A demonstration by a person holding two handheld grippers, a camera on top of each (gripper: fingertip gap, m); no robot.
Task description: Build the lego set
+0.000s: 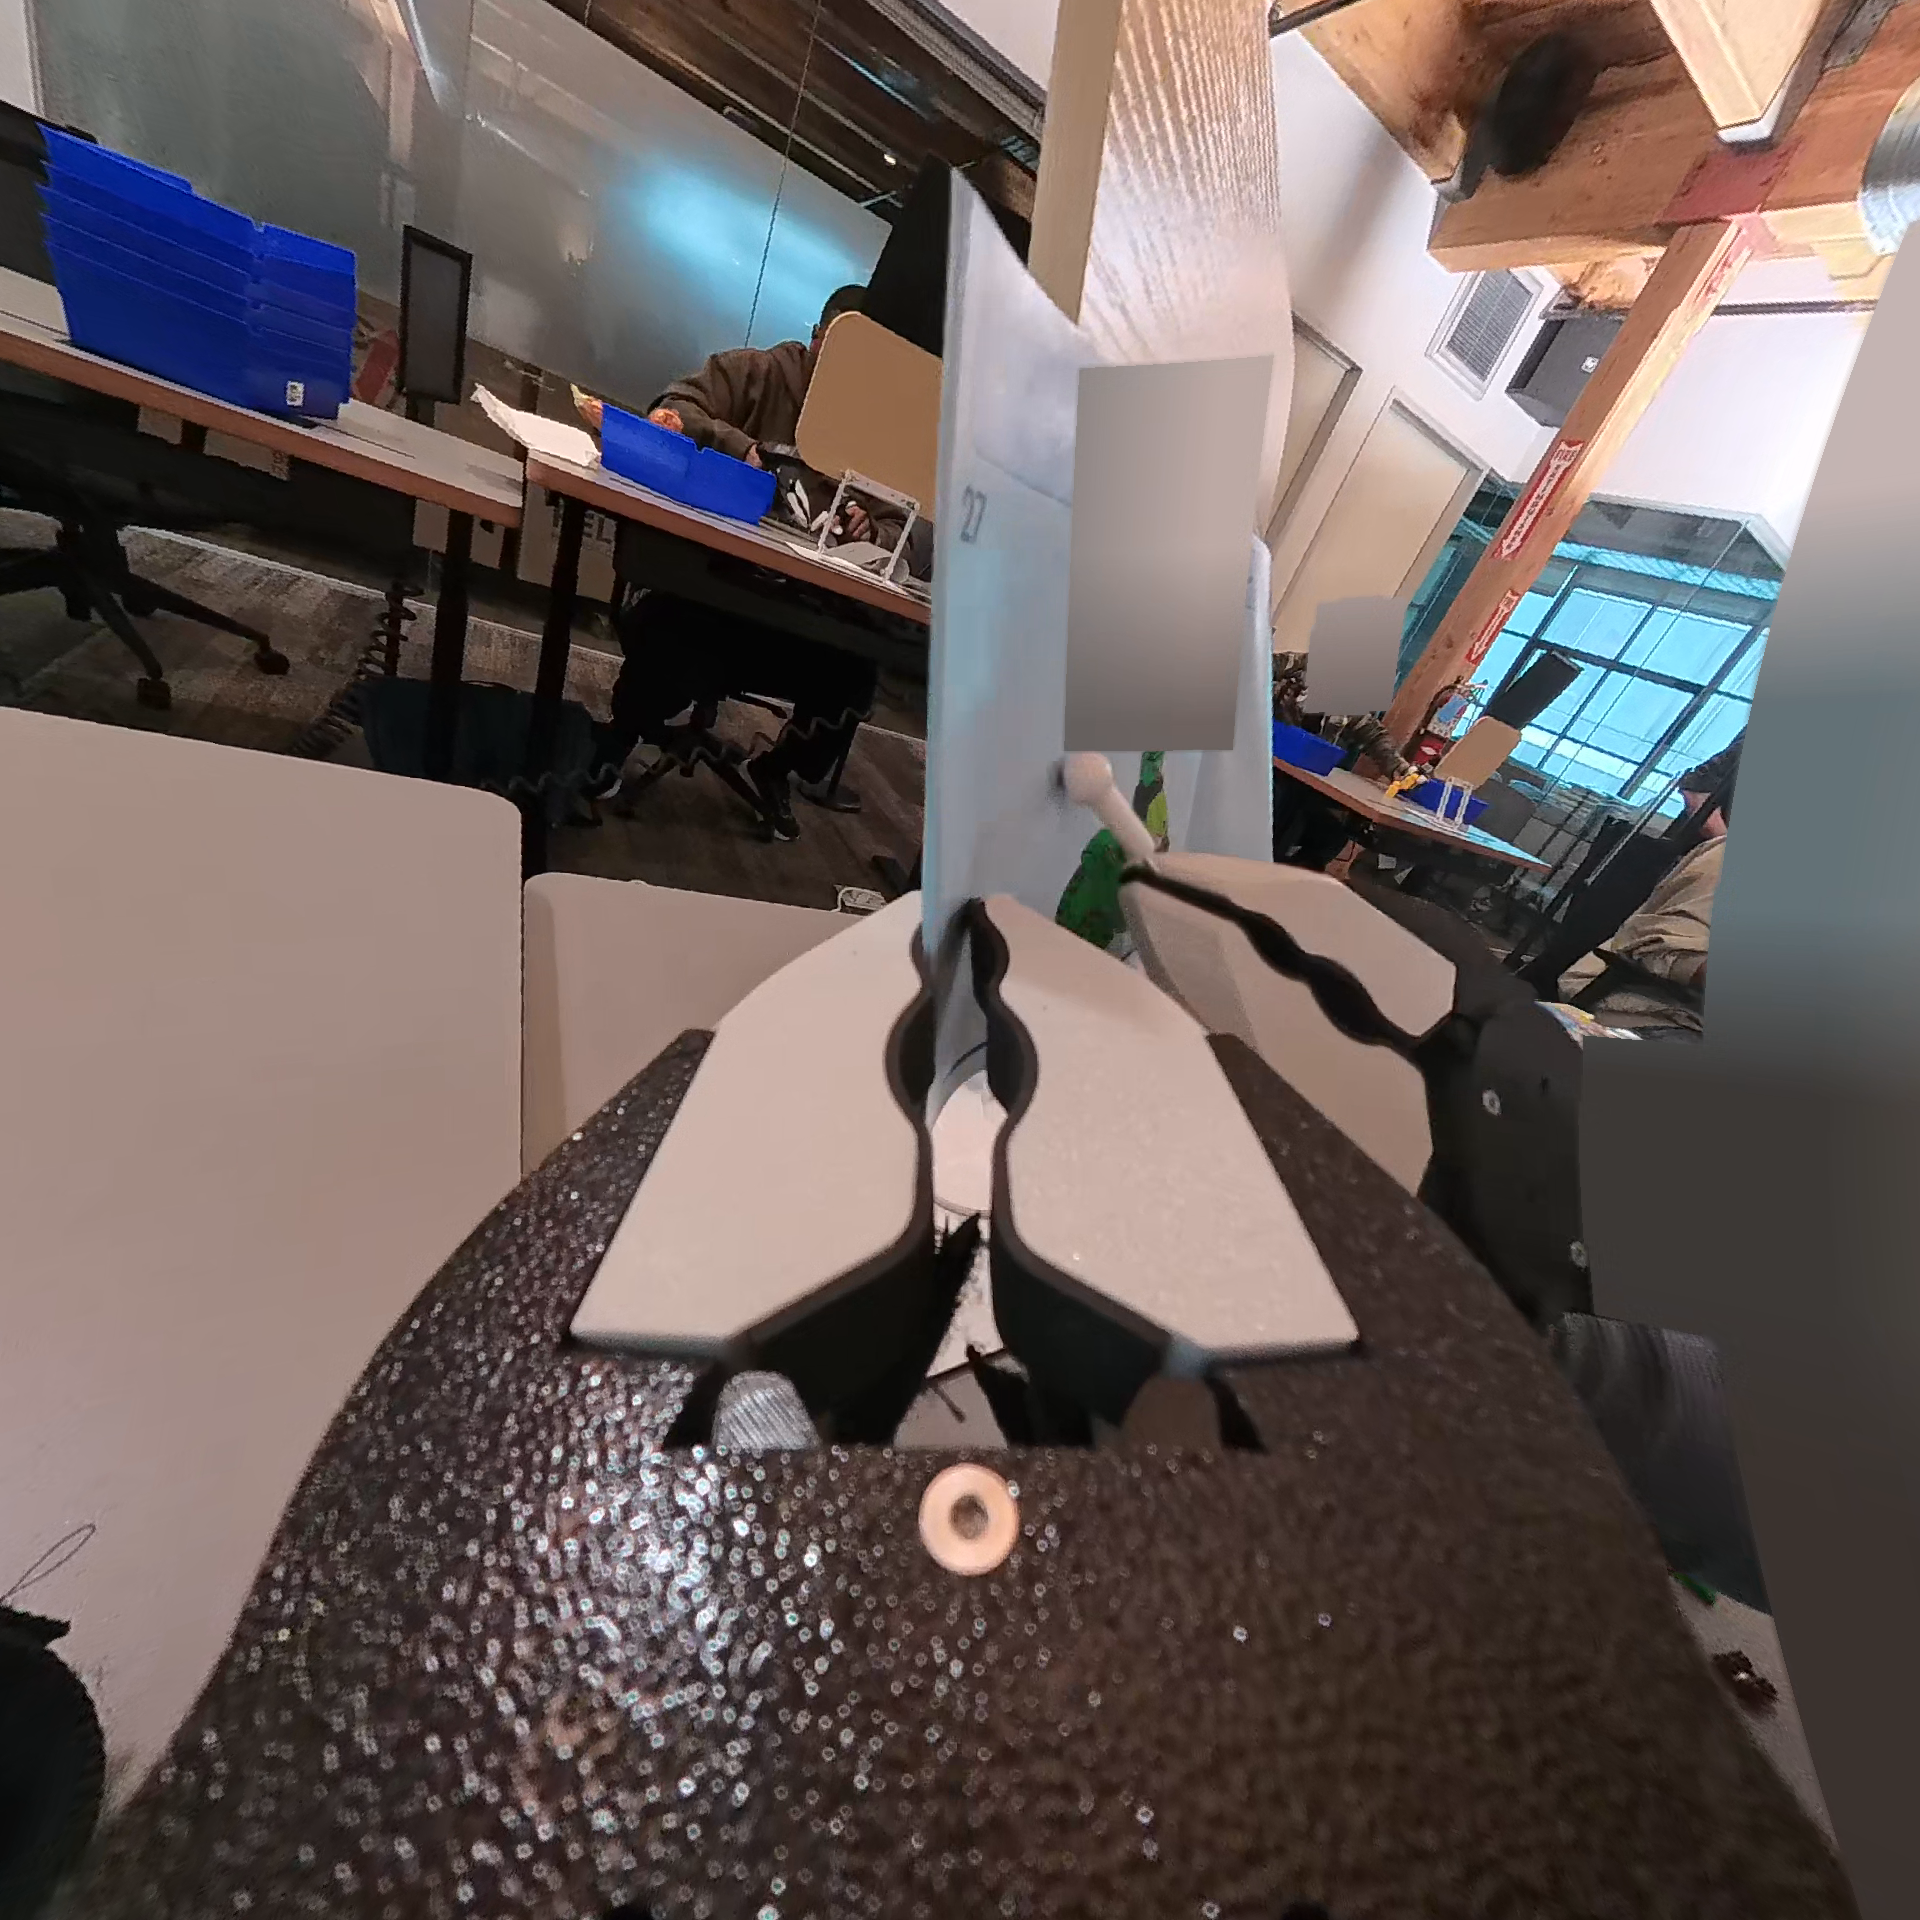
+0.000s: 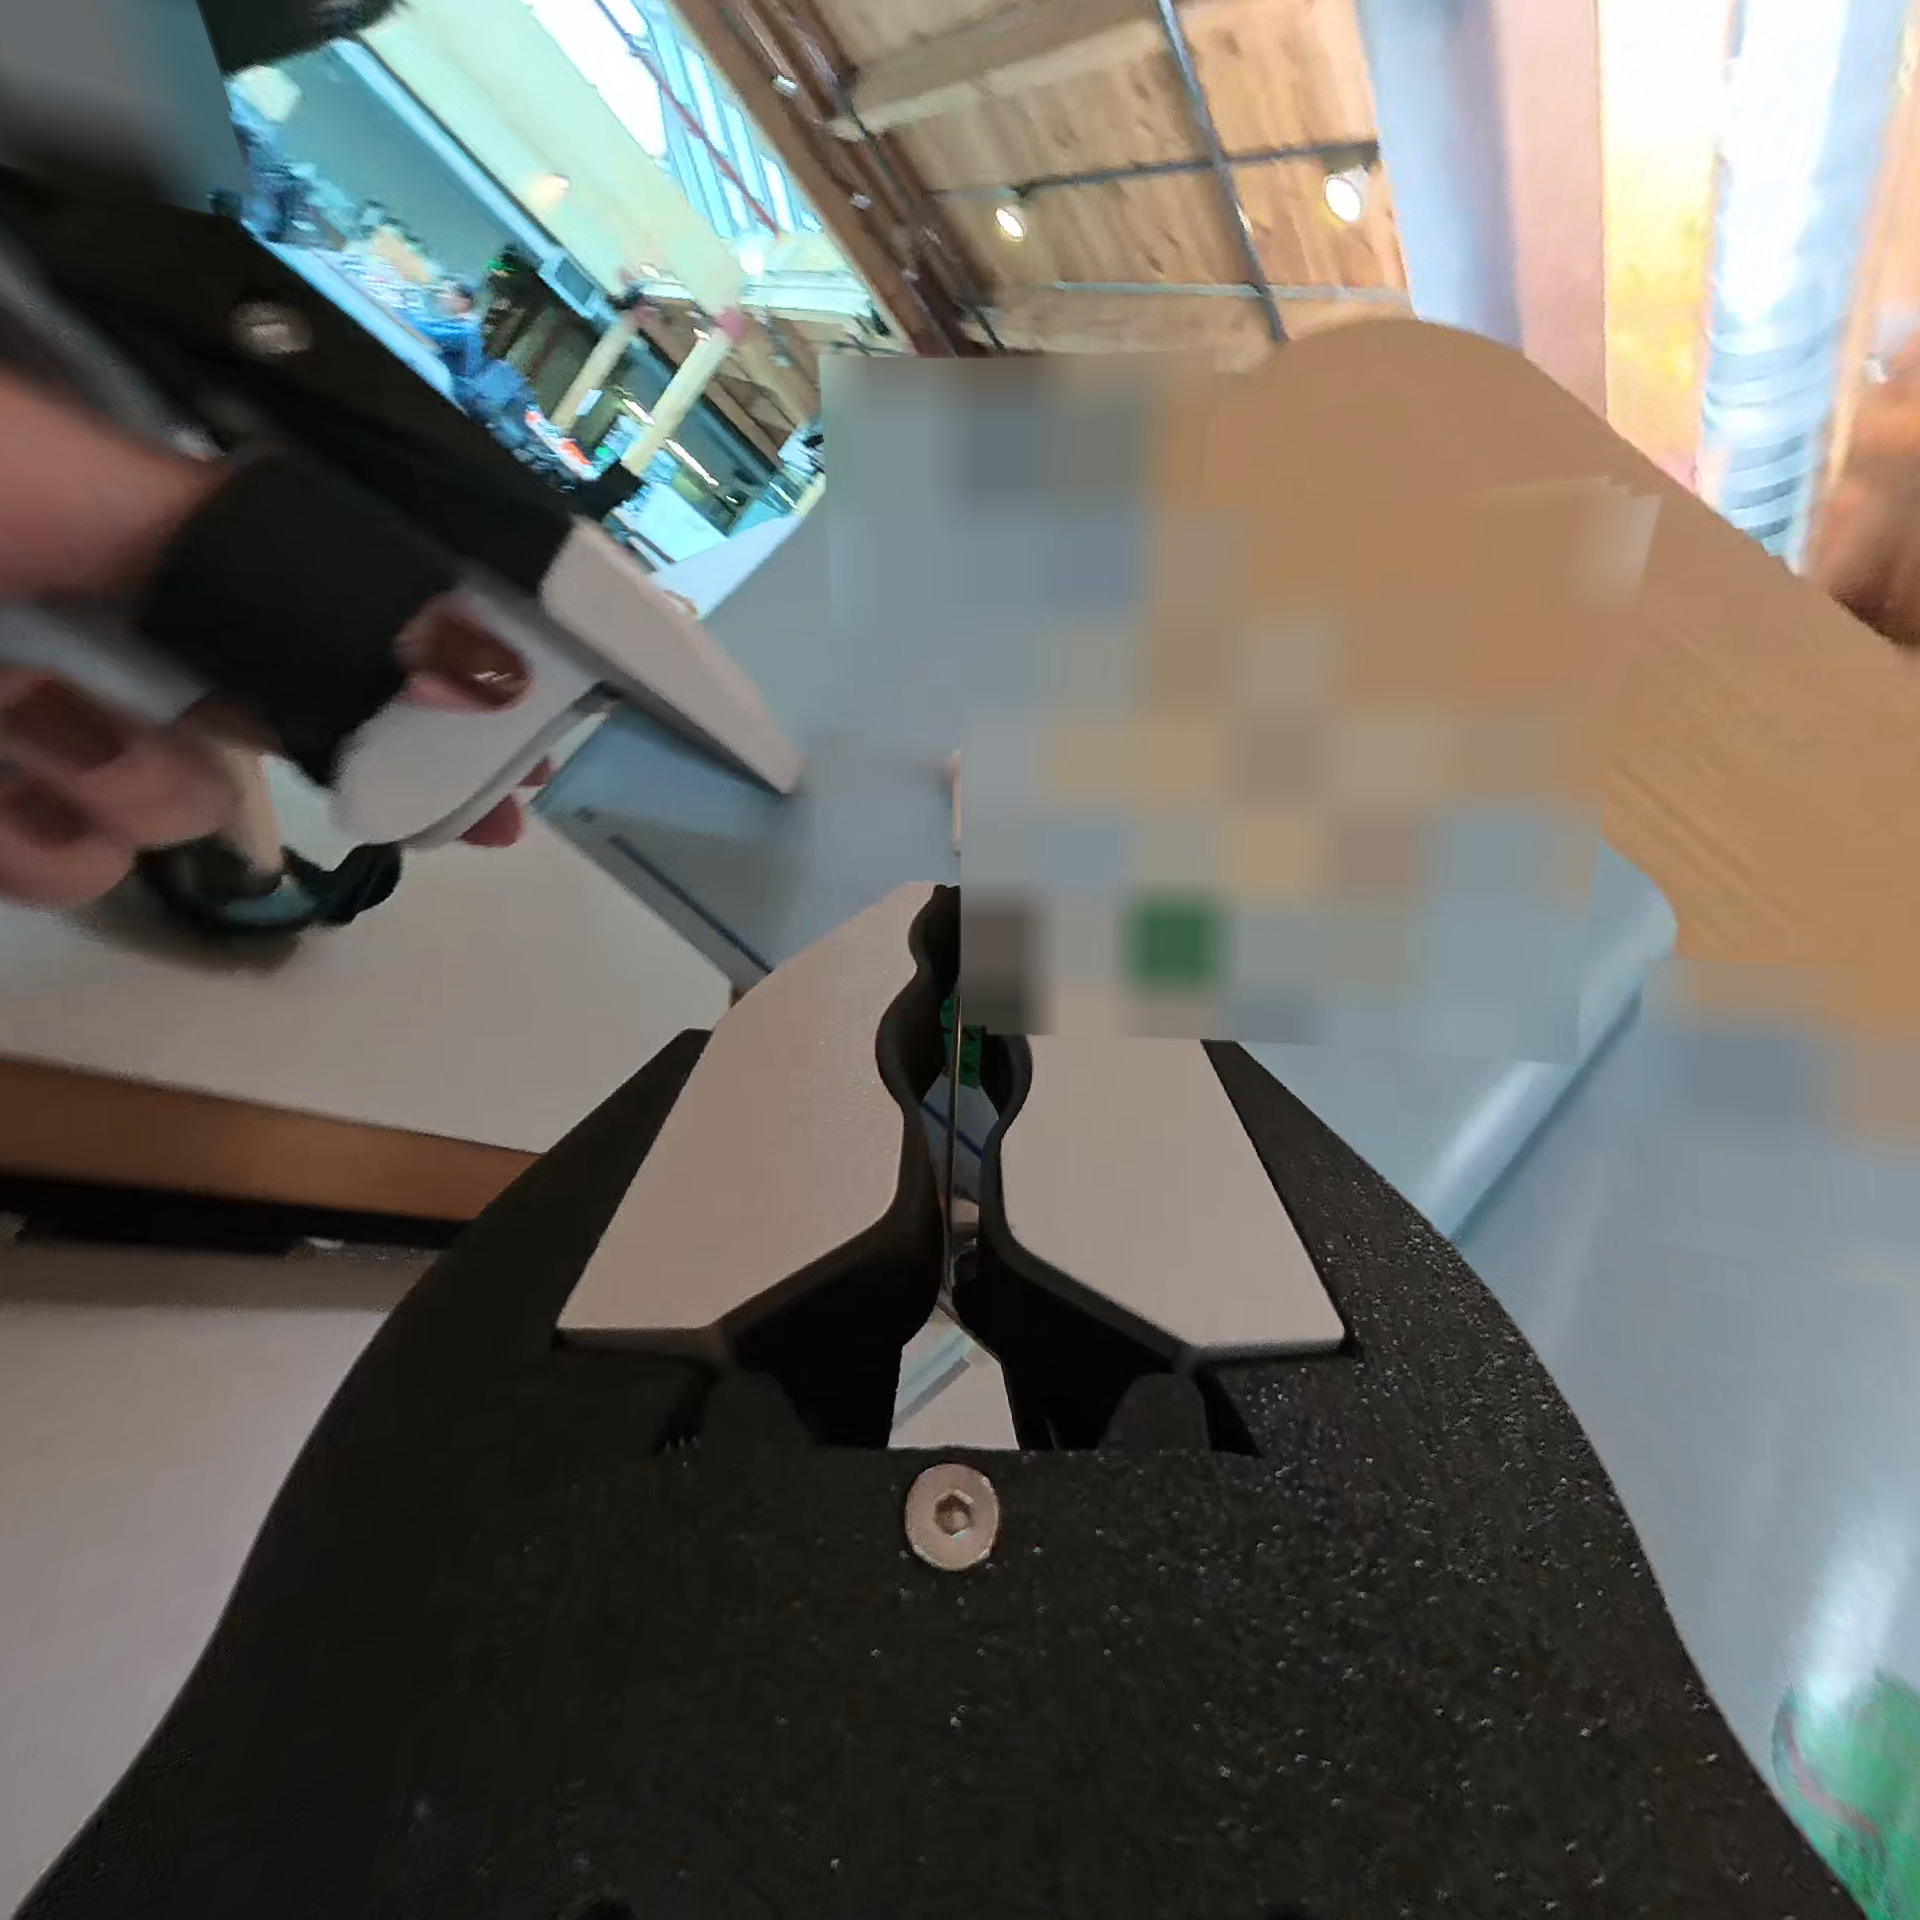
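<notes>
I hold a pale blue instruction booklet (image 1: pixel 997 623) upright between both grippers. My left gripper (image 1: pixel 971 920) is shut on the lower edge of a page, which stands edge-on between its fingers. My right gripper (image 1: pixel 1132 873) shows just to the right, shut on the neighbouring page. In the right wrist view my right gripper (image 2: pixel 948 904) is shut on a thin page seen edge-on, and the booklet's open page (image 2: pixel 1455 1143) spreads to the right. My left gripper (image 2: pixel 769 758) shows at the left, held by a gloved hand (image 2: pixel 270 623). No loose bricks show clearly.
A white divider panel (image 1: pixel 249 987) stands to the left. Behind are desks with blue bins (image 1: pixel 208 291), seated people and office chairs. A wooden post (image 1: pixel 1538 520) stands at the right. A tan board (image 2: pixel 1714 675) lies behind the booklet. The white tabletop (image 2: pixel 364 987) lies below. About 4 cm separates my left fingertips from my right.
</notes>
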